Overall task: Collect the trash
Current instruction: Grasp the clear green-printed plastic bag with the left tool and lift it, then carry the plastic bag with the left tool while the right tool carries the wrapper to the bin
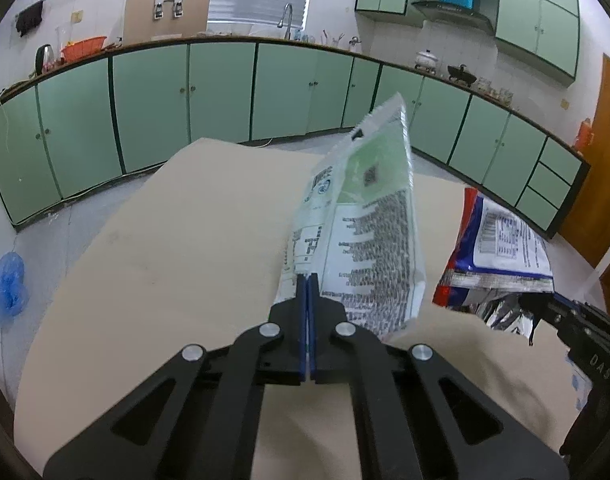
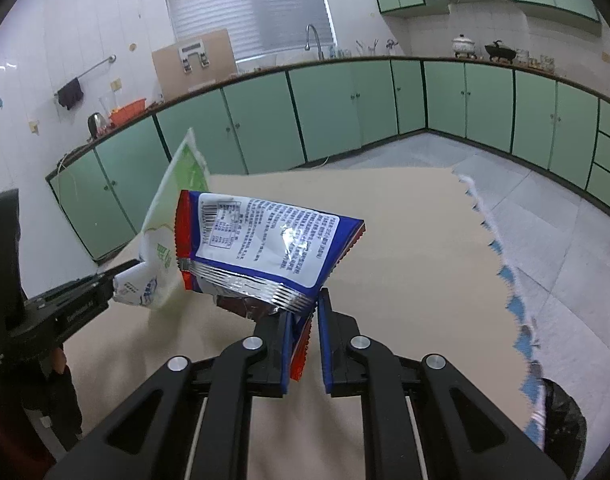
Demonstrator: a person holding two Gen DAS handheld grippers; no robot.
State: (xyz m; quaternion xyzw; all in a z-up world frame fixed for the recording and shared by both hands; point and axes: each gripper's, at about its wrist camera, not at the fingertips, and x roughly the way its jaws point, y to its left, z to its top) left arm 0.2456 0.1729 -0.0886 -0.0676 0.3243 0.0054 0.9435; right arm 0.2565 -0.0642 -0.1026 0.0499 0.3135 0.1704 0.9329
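While hovering over the tan table (image 1: 165, 240), clamping the left gripper (image 1: 307, 280) fully together on the lower corner of a white-and-green packet (image 1: 361, 216) and holding it upright, clear of the tabletop and above its middle. Showing there a flat, glossy film pouch, crimped along the top edge, printed with dense dark text and a small square code, all too blurred for reading. Holding the right gripper (image 2: 305, 304) nearly closed, pinching the red serrated end of a red, blue and white packet (image 2: 265, 240) between blue pads, with only a narrow gap for the film. Carrying that packet sideways in the air toward the table's right side, just beside the green one and overlapping it in the right wrist view; touching or apart, not possible to tell. Displaying a silvery crimped seam, a barcode panel and crinkled foil lining at the bottom. Glimpsing a black bin bag (image 2: 565, 420) past the table's near right corner, cut off by the lens rim, contents not showing. Catching also a blue plastic bag (image 1: 5, 284) slumped on the floor beyond the table's left edge, contents likewise unclear.
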